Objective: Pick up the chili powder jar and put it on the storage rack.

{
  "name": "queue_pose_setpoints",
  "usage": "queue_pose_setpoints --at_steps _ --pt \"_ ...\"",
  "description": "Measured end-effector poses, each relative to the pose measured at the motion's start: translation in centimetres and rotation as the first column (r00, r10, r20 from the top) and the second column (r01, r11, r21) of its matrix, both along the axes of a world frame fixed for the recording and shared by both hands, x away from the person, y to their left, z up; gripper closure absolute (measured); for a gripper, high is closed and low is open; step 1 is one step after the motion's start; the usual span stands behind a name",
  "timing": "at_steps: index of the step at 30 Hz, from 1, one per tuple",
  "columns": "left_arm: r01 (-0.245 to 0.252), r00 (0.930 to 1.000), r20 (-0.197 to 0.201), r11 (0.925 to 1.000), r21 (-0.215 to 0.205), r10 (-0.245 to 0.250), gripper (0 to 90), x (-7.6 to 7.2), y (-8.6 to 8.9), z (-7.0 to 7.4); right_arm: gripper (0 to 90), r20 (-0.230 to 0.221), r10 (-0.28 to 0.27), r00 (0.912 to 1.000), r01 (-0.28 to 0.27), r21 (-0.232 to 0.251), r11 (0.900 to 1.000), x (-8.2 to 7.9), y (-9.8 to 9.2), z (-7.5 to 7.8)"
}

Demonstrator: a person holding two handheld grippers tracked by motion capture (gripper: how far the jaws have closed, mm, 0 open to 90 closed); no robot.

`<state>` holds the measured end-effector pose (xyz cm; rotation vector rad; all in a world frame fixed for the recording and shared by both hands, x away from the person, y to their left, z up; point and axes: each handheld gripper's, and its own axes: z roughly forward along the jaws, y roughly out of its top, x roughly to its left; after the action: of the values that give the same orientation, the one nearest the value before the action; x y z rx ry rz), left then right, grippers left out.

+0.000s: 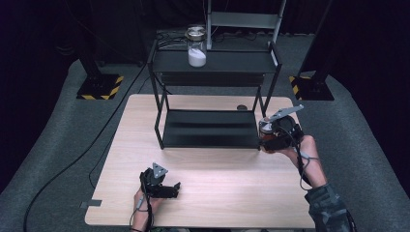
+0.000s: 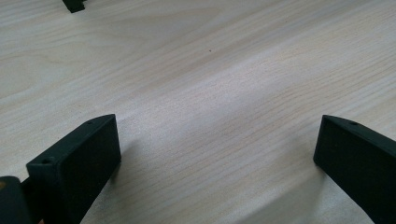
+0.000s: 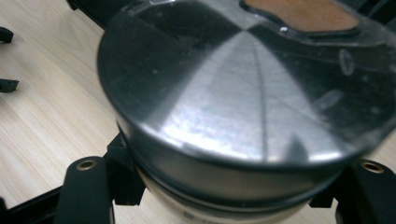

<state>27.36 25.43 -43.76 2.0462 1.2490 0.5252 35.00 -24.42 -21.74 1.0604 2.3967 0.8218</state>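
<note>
While the right gripper (image 1: 271, 137) hovers at the 3 o'clock edge of the pale wooden table (image 1: 208, 203), its black jaws are clamped on a round container with a brushed-metal lid (image 1: 267, 126), held just beside the right front leg of the black two-tier metal shelf rack (image 1: 212, 63). Seen from the right gripper view, the lid (image 3: 243, 93) lies between the two fingers (image 3: 86, 186): one presses its side at 8 o'clock, the other at 4 o'clock, and a pale band of the container's body shows below the lid's rim at 6 o'clock. The lid's flat top faces the camera and is tilted.

Down at the table's 7 o'clock, the left gripper (image 1: 170, 189) is held low over bare wood, its grey three-cornered plate on top. Its jaws stand wide apart, with nothing between them but wood grain (image 2: 219, 116); one finger (image 2: 79, 163) rises at 8 o'clock of the left gripper view, the other at 4 o'clock.

On the rack's upper shelf, toward 12 o'clock, a clear glass jar with white powder and a metal lid (image 1: 197, 46) stands upright, well apart from both grippers.
</note>
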Motion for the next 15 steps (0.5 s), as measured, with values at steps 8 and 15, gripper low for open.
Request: queue_pose_setpoints --at_steps 8,15 --pt "0.0 1.0 0.0 1.0 0.0 0.0 0.1 0.0 0.0 0.0 31.0 0.002 0.011 0.9999 -0.011 -0.02 1.0 0.9 0.9 1.1" --pt "0.0 1.0 0.0 1.0 0.0 0.0 0.1 0.0 0.0 0.0 31.0 -0.004 0.021 0.9998 -0.021 -0.039 0.999 1.6 1.7 2.0"
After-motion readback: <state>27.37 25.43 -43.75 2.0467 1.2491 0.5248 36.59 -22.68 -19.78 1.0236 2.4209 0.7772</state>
